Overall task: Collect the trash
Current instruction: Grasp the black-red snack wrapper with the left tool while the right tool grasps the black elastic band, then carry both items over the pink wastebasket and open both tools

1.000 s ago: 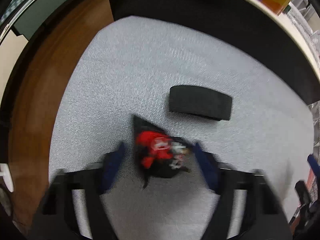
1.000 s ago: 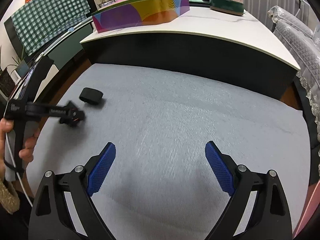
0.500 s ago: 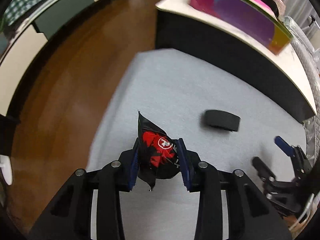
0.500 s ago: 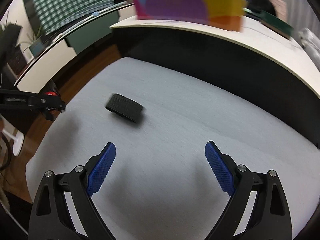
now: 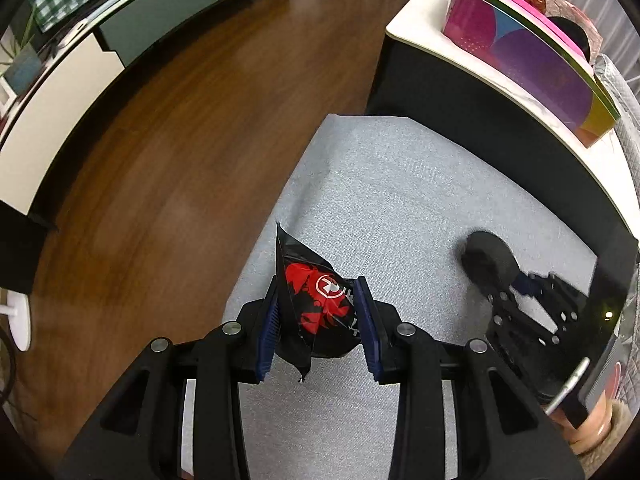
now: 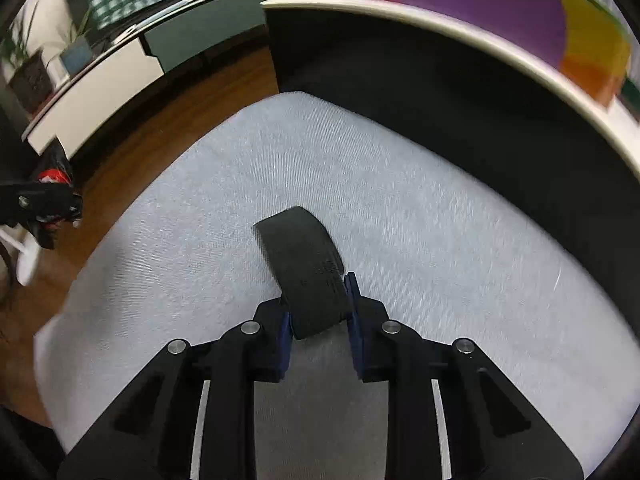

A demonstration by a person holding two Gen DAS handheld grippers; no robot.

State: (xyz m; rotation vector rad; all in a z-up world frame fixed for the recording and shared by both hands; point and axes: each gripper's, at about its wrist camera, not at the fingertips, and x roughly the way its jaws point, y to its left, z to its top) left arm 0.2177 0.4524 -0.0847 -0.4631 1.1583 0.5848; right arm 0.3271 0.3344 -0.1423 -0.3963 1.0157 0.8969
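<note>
A crumpled black and red wrapper (image 5: pixel 308 276) hangs above the grey rug (image 5: pixel 400 184), with my left gripper (image 5: pixel 318 320) shut on it, both blue pads pressed to its sides. A flat black curved piece (image 6: pixel 300 248) lies on the rug (image 6: pixel 420 208). My right gripper (image 6: pixel 318 312) is closing its jaws around the near end of that piece, and the pads touch its two edges. The left wrist view shows the right gripper (image 5: pixel 516 280) at the black piece (image 5: pixel 484 256). At the left edge of the right wrist view is the left gripper (image 6: pixel 60 204) with the wrapper (image 6: pixel 52 176).
A low table (image 5: pixel 500 104) with a black side and white top borders the rug's far edge, bearing a colourful box (image 5: pixel 532 52). Brown wooden floor (image 5: pixel 160 160) lies left of the rug, and white and green cabinets (image 5: pixel 60 92) line the wall. A person's hand (image 5: pixel 592 428) shows at the right.
My left gripper shut on the wrapper and lifted it off the rug. My right gripper travelled left to the black piece and its wide-open jaws came together around it.
</note>
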